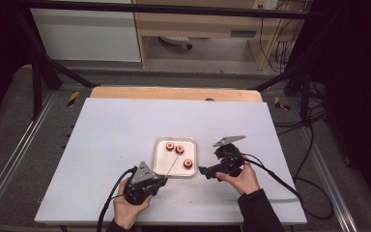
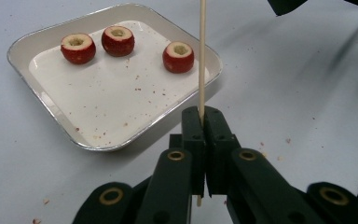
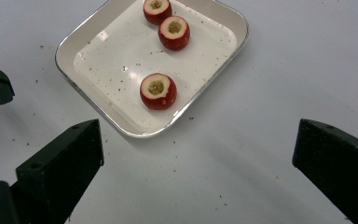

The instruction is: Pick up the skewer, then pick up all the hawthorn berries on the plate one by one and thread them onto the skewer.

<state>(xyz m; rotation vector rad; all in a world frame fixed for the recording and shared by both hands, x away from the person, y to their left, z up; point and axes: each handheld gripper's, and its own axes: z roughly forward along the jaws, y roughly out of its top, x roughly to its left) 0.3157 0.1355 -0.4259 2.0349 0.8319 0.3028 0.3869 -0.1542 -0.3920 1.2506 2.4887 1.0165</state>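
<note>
A white square tray (image 1: 163, 165) in the middle of the table holds three red cored fruits (image 1: 179, 149). My left gripper (image 1: 163, 178) sits at the tray's near left corner. Its jaws are shut on a thin wooden skewer (image 2: 201, 56) that slants up over the tray's edge beside the nearest fruit (image 2: 178, 56). My right gripper (image 1: 204, 171) lies to the right of the tray, pointing at it. In the right gripper view its jaws (image 3: 196, 154) stand wide apart with nothing between them, and the closest fruit (image 3: 158, 91) lies ahead in the tray (image 3: 107, 60).
Red crumbs are scattered in the tray (image 2: 112, 93) and on the white table (image 1: 116, 130). A wooden strip (image 1: 174, 93) runs along the table's far edge. Cables (image 1: 275, 179) trail from both grippers toward the near and right sides.
</note>
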